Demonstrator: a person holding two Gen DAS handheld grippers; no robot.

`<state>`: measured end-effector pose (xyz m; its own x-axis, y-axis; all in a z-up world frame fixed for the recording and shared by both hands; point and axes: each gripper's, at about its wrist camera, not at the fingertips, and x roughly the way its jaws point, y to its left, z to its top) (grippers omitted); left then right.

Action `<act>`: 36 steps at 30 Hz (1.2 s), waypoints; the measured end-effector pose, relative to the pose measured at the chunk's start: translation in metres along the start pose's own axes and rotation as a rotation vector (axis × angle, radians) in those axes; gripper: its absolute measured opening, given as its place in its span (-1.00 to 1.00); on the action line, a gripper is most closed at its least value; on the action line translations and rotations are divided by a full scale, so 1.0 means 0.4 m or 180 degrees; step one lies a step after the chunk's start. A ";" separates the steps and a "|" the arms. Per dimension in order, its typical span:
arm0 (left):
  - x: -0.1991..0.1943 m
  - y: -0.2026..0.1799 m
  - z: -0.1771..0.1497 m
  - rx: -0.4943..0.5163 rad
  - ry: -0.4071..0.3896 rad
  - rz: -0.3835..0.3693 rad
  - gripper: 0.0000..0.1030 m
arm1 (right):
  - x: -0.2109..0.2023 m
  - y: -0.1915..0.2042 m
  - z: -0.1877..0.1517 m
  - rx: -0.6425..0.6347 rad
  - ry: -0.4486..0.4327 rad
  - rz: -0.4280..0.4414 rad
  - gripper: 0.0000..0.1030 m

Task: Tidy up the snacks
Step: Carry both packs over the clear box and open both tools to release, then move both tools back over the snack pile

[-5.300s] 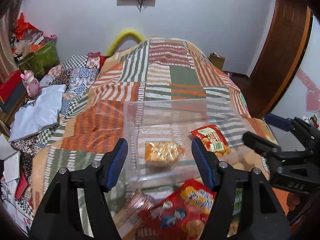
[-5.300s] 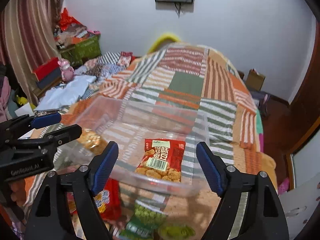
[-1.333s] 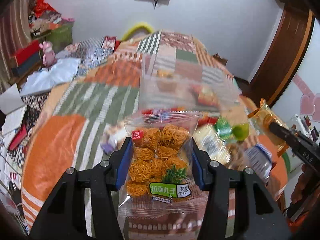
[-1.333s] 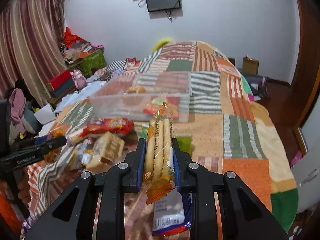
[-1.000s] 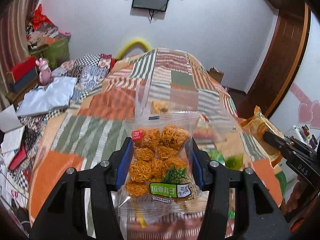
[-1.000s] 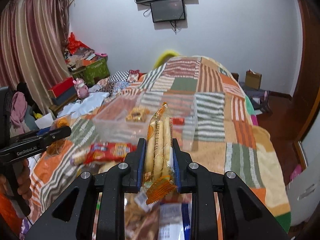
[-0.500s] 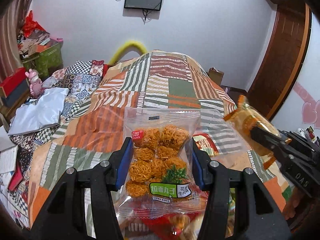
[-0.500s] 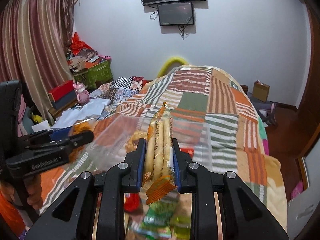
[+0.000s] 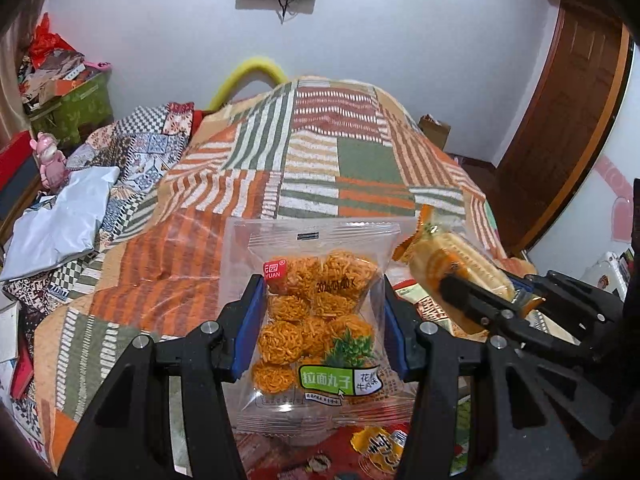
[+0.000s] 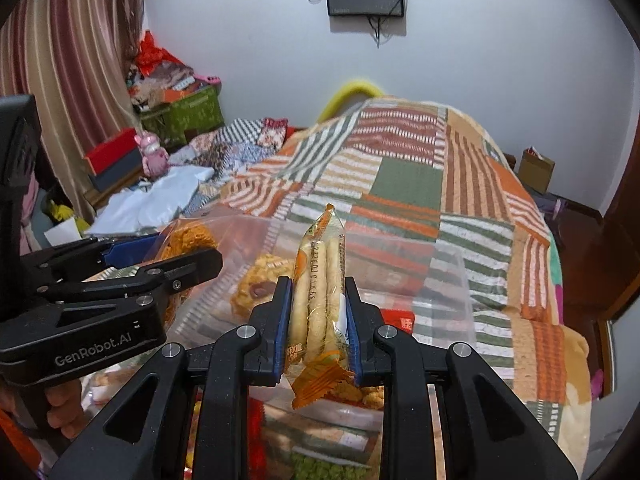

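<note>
My left gripper [image 9: 320,300] is shut on a clear bag of orange noodle balls [image 9: 316,312] and holds it above the clear plastic bin [image 10: 436,276] on the bed. My right gripper [image 10: 316,300] is shut on an orange-and-clear pack of biscuit sticks [image 10: 320,292], held upright over the bin's near side. The right gripper also shows at the right of the left wrist view [image 9: 460,292], the left gripper at the left of the right wrist view [image 10: 176,256]. A golden snack [image 10: 260,284] and a red packet [image 10: 400,320] lie in the bin.
A patchwork quilt [image 9: 352,160] covers the bed. More snack packets lie in front of the bin, red ones [image 9: 360,452] and a green one [image 10: 324,468]. Clothes and boxes [image 10: 172,120] pile up at the left. A wooden door [image 9: 568,112] stands at the right.
Both grippers, each holding its snack, have moved forward and closer together, from over the loose snacks to above the bin. The grips have not changed.
</note>
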<state>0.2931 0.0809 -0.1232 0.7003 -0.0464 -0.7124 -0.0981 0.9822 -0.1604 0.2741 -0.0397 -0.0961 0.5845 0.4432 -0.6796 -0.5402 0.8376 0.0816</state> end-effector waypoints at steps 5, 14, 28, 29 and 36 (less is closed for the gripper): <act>0.040 -0.003 -0.002 0.0053 0.0065 0.0040 0.02 | 0.039 -0.006 -0.006 0.0035 0.0139 -0.0009 -0.58; 0.096 0.013 -0.013 -0.0051 0.0319 0.0005 0.03 | 0.065 -0.004 -0.016 0.0036 0.0310 -0.0043 -0.57; -0.002 0.011 -0.004 -0.0055 0.0186 -0.0043 0.07 | -0.008 -0.006 -0.004 0.0046 0.0220 -0.0098 -0.21; -0.014 0.010 -0.004 -0.0051 0.0171 -0.0041 0.07 | -0.016 -0.006 -0.003 0.0047 0.0203 -0.0099 -0.20; -0.124 0.003 -0.038 0.0027 0.0080 -0.0007 0.11 | -0.132 0.001 -0.006 0.0051 -0.0032 -0.0112 0.01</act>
<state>0.2475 0.0818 -0.0987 0.6825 -0.0531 -0.7290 -0.0905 0.9836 -0.1563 0.2418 -0.0636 -0.0619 0.6091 0.4164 -0.6750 -0.5093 0.8578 0.0695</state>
